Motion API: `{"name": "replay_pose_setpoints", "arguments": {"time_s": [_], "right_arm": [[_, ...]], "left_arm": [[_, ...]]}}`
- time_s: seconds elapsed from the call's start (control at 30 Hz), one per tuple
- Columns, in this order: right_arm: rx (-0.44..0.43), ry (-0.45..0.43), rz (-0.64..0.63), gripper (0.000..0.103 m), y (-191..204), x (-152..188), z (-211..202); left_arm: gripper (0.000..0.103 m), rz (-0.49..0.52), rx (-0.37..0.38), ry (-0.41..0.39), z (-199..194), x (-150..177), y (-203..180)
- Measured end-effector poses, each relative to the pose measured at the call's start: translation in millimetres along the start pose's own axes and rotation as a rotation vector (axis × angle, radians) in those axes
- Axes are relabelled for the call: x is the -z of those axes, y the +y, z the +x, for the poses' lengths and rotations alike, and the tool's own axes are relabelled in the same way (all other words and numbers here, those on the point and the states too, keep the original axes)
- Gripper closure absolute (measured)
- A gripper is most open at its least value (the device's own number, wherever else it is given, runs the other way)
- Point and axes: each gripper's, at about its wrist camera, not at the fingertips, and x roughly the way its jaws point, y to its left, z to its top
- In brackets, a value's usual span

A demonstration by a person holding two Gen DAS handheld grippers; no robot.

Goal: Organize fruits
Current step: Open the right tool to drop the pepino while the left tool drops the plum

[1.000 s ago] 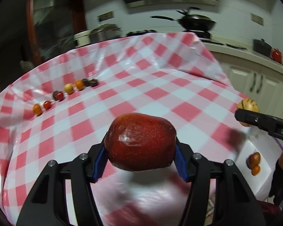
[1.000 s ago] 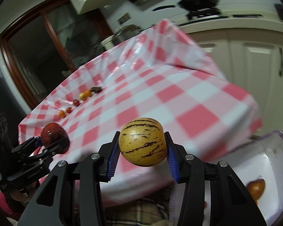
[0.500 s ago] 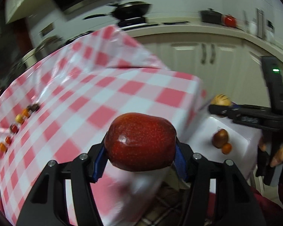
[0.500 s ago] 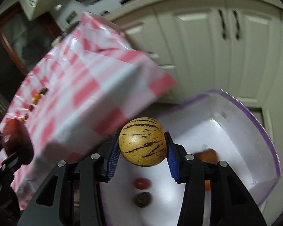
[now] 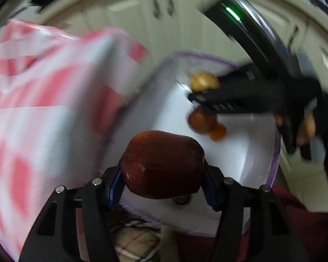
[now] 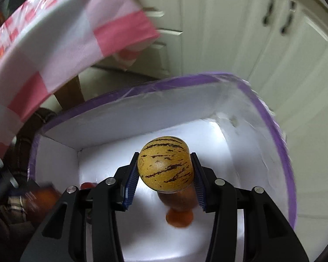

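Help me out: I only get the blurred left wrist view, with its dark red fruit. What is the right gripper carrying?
Observer: The right gripper is shut on a yellow melon with dark broken stripes.
Reviewer: Is it over the box yet?
Observer: Yes, it hangs inside the walls of the purple-rimmed box, above the white floor.
Reviewer: Anything underneath?
Observer: An orange fruit lies just below it, and a small red fruit sits near the left wall.
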Motion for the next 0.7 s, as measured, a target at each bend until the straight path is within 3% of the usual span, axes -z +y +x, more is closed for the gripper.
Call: {"name": "replay_pose_setpoints", "arguments": {"time_s": [0.07,0.17,0.3,0.43,0.7], "right_arm": [[0.0,0.024,-0.011,0.058,1.6,-8.4,13.2],[0.013,0.09,-0.03,0.058,3.6,-19.8,43.9],[-0.008,0.108,-0.032,0.058,9.0,-19.8,56.0],[-0.029,0.125,-0.066,0.058,20.9,-9.8,65.1],[-0.057,0.179,-0.071,0.057,30.7,0.0,82.0]], "left_arm": [[0.043,0.045,0.037,0.038,21.3,2.3,-9.3],[0.043,0.145,0.021,0.105,51.1,10.7,-25.5],[0.043,0.226,0.038,0.159,70.9,21.3,-37.1],[0.043,0.315,0.004,0.16,76.9,29.9,-54.4],[0.043,0.343,0.0,0.166,82.4,37.5,-64.4]]}}
